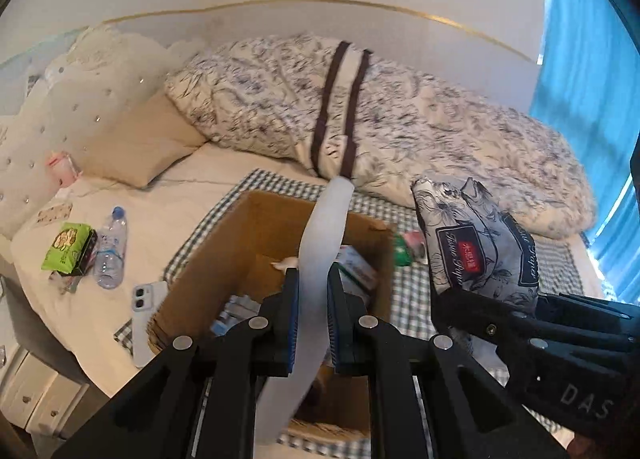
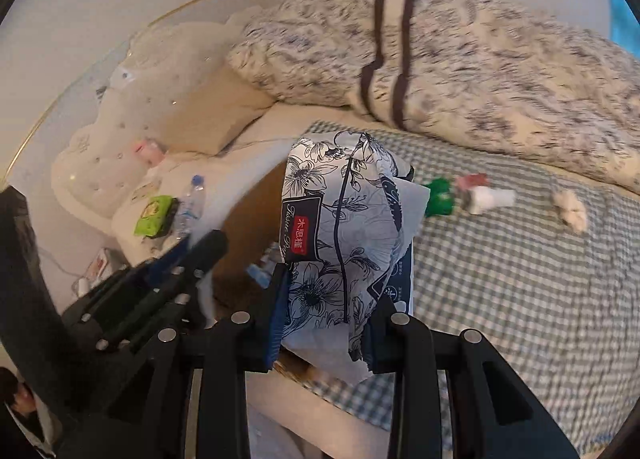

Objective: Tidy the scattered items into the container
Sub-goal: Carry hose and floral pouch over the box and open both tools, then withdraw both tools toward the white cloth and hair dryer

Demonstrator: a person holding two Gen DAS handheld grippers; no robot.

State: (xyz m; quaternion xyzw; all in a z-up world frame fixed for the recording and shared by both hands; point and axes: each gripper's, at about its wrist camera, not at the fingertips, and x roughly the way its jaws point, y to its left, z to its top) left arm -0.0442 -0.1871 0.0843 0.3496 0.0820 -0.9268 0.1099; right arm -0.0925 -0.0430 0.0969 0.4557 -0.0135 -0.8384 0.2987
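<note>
Tissue pack (image 2: 340,243) between right jaws, perhaps over box (image 1: 224,243)

Both wrist cameras look down their fingers (image 1: 292,323) from close above, sharing the cardboard box (image 1: 224,251) and bed (image 2: 520,279)

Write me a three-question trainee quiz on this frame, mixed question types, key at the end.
1. True or false: the right gripper is shut on the floral tissue pack.
2. What does the left gripper hold? A) a water bottle B) a white strip C) a phone
3. Fill in: the cardboard box sits on a ____ cloth.

Key: 1 true. 2 B, the white strip, held over the box. 3 checked.
</note>
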